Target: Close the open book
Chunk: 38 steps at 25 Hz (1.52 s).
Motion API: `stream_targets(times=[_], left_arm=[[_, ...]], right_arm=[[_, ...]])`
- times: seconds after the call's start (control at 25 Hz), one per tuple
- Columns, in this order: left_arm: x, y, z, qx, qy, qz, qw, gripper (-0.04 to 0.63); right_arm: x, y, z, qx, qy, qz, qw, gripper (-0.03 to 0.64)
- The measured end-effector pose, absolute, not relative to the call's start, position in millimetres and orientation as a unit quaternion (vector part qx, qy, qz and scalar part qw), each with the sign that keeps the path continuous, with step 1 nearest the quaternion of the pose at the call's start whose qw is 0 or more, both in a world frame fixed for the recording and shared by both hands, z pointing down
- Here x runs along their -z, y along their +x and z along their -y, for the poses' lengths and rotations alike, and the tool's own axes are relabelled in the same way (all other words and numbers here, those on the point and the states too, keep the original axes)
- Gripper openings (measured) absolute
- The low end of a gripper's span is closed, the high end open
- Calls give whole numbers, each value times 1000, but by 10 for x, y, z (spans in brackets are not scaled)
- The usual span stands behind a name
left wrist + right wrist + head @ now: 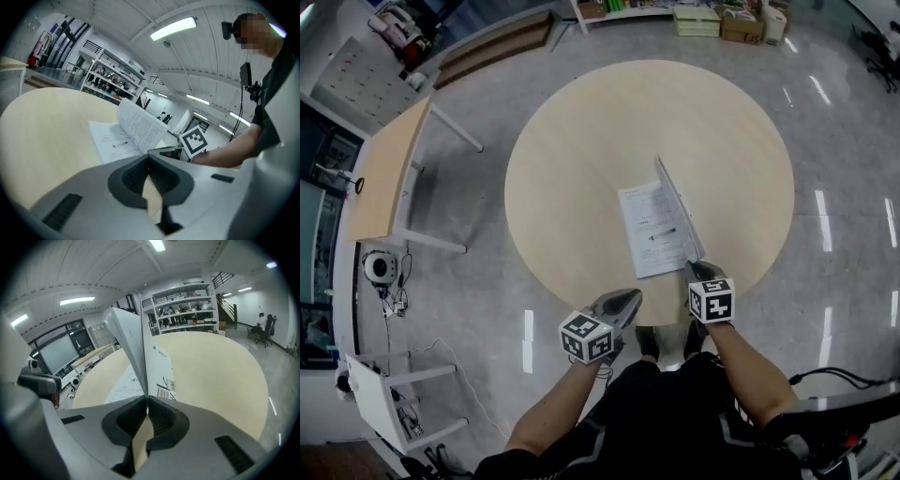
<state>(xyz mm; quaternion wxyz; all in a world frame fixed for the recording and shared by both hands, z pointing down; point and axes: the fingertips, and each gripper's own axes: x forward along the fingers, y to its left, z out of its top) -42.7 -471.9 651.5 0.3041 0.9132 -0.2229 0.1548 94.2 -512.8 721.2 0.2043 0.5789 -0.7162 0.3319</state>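
Note:
A thin white book (649, 228) lies open near the front edge of the round pale-wood table (581, 150). Its left pages (110, 139) lie flat, while the right cover and pages (133, 350) stand almost upright, showing a barcode on the outside. My right gripper (693, 269) is shut on the near bottom corner of that raised part, and in the right gripper view its jaws (146, 399) meet on the thin edge. My left gripper (628, 298) hovers at the table's front edge, left of the book, with its jaws (149, 155) shut on nothing.
A rectangular wooden side table (386, 173) stands to the left on the glossy grey floor. A white frame (389, 394) is at the lower left. Boxes (741, 23) and shelving line the far wall. The right gripper's marker cube (193, 139) shows beside the book.

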Motion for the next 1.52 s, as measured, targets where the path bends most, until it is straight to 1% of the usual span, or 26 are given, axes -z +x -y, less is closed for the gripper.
stream_targets(times=[0.24, 0.44, 0.6, 0.76, 0.84, 1.08, 1.2, 1.28, 1.36, 1.52], left_arm=[[-6489, -554, 4745, -146, 910, 238, 306, -3], [-6536, -716, 4783, -138, 906, 256, 309, -3], [-6518, -813, 4773, -130, 903, 268, 311, -3], [-6507, -891, 4833, -122, 901, 276, 312, -3], [-6507, -899, 4845, -117, 899, 284, 313, -3], [-6399, -1030, 4980, -104, 896, 301, 309, -3], [-6366, -1018, 5007, -98, 896, 304, 309, -3], [-6336, -972, 5030, -97, 897, 302, 307, -3], [-6304, -912, 5054, -95, 899, 299, 305, -3], [-6108, -856, 5156, -67, 909, 294, 288, -3]], right_arm=[[-7422, 776, 5158, -317, 540, 722, 294, 12], [-7567, 627, 5211, -267, 488, 720, 415, 15], [-7608, 581, 5192, -217, 447, 715, 491, 15], [-7674, 496, 5205, -176, 380, 706, 571, 53], [-7717, 506, 5180, -161, 363, 703, 590, 67], [-7701, 450, 5205, -141, 335, 704, 610, 67], [-7688, 430, 5203, -157, 331, 717, 592, 67], [-7629, 418, 5204, -187, 338, 735, 557, 67], [-7528, 432, 5207, -223, 355, 754, 506, 67], [-7035, 580, 5291, -264, 416, 790, 365, 67]])
